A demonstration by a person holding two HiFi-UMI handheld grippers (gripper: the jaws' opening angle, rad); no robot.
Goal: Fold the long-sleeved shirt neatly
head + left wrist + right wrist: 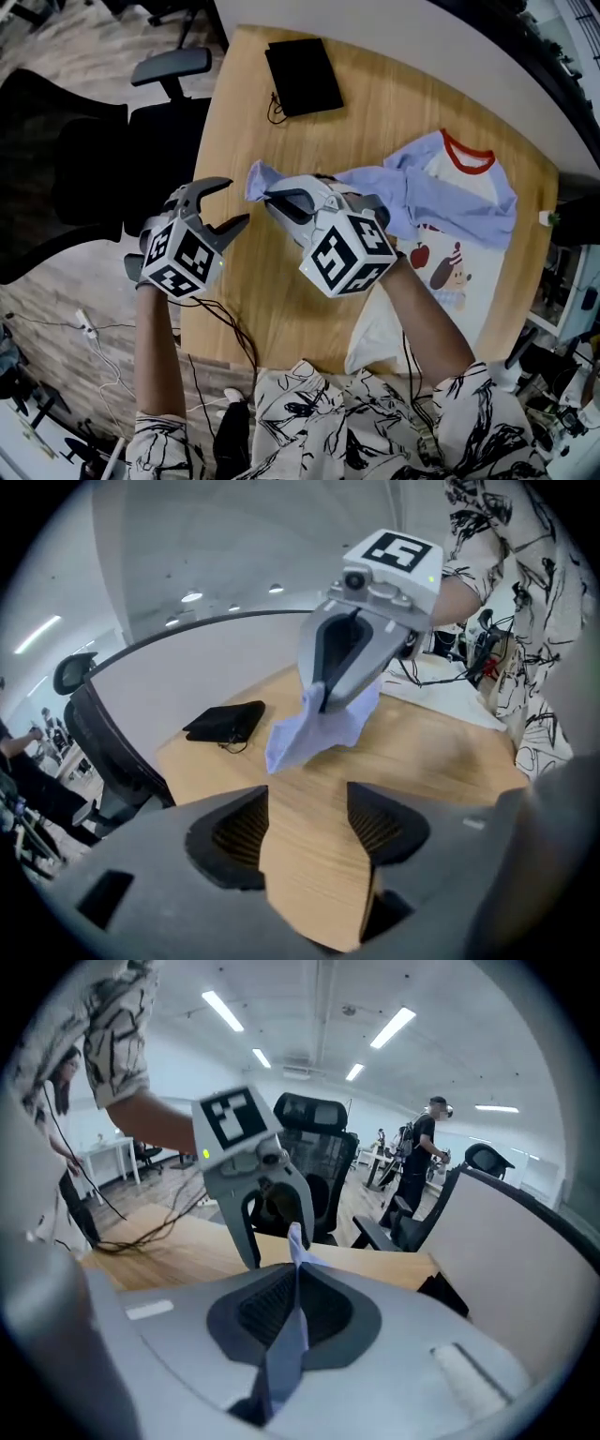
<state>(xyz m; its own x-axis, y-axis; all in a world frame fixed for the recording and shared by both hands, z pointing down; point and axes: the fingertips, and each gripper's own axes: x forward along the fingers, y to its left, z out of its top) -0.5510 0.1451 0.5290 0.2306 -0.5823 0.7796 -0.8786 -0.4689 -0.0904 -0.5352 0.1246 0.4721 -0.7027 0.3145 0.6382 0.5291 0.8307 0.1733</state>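
Note:
The long-sleeved shirt point(450, 220) lies crumpled at the right of the wooden table point(281, 291); it has a white body, light blue sleeves, a red collar and a cartoon print. One blue sleeve point(375, 183) stretches left across the table. My right gripper point(272, 194) is shut on that sleeve's cuff point(257, 178), which is lifted off the table. In the right gripper view the blue cloth point(286, 1344) is pinched between the pads. In the left gripper view the cuff point(314, 728) hangs from the right gripper point(323, 700). My left gripper point(234, 201) stands open and holds nothing, just left of the cuff.
A black pouch point(303, 77) with a cord lies at the table's far side. A black office chair point(141, 122) stands off the table's left edge. Cables point(220, 319) trail over the near edge. A person point(422, 1147) stands far back in the room.

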